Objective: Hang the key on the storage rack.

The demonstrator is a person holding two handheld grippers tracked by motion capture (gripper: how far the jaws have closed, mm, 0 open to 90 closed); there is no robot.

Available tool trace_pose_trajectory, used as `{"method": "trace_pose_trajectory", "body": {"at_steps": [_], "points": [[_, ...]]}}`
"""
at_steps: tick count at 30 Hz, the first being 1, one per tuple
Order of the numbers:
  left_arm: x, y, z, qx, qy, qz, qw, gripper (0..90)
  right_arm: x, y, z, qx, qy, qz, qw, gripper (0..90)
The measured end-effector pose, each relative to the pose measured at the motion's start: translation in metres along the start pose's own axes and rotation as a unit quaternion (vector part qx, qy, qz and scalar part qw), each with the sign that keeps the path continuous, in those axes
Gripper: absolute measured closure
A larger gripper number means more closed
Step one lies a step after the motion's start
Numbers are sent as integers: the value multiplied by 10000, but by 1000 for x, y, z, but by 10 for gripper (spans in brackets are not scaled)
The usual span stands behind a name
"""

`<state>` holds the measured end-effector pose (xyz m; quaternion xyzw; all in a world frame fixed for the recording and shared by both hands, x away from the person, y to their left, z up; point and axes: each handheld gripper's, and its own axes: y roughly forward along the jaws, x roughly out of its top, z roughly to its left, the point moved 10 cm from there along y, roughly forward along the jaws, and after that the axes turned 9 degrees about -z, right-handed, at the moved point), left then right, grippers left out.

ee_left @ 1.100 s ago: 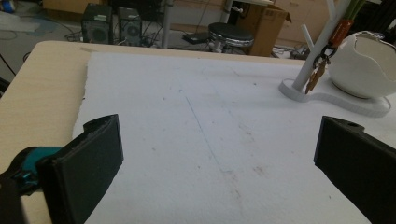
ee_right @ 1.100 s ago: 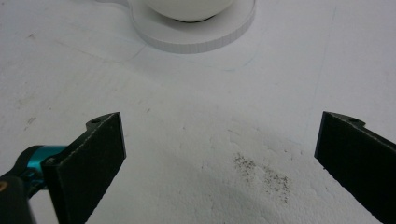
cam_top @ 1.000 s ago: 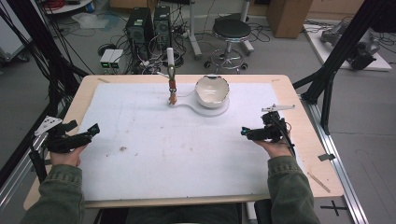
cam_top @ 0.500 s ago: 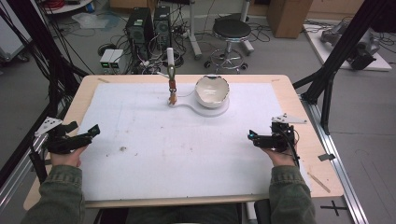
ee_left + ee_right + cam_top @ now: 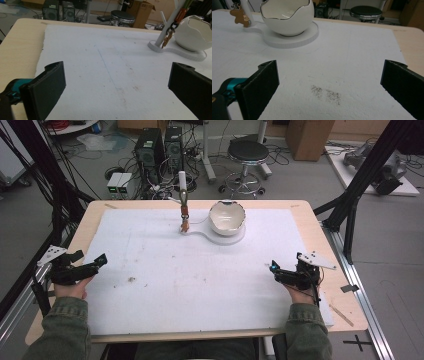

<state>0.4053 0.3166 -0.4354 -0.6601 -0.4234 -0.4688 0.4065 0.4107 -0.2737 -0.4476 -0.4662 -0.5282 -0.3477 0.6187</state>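
Observation:
A white eggshell-shaped bowl stands on a flat white base at the back middle of the table. A white post rises from the base's left end, and a small brown keychain hangs from it. My left gripper rests at the mat's left edge, open, with nothing between its jaws. My right gripper sits at the mat's right side, also open with nothing in it. The left gripper view has the bowl and keychain far right, beyond the left gripper. Past my right gripper stands the bowl.
A white foam mat covers most of the wooden table. Dark specks lie on the mat in front of the right gripper. Black frame struts stand at both sides. A stool and computers sit on the floor beyond.
My right gripper has drawn back to the right and toward the near edge. The left gripper has stayed almost still.

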Motion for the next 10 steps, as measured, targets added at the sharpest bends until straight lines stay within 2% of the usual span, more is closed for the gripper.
{"method": "trace_pose_trajectory", "body": {"at_steps": [2,10], "points": [[0,0,0,-4,-8,0,10000,17,0,-1,0,-35,-90,-71,9999,8],[0,1,-1,-16,-61,3,10000,17,2,-3,3,78,-77,-125,9999,7]]}}
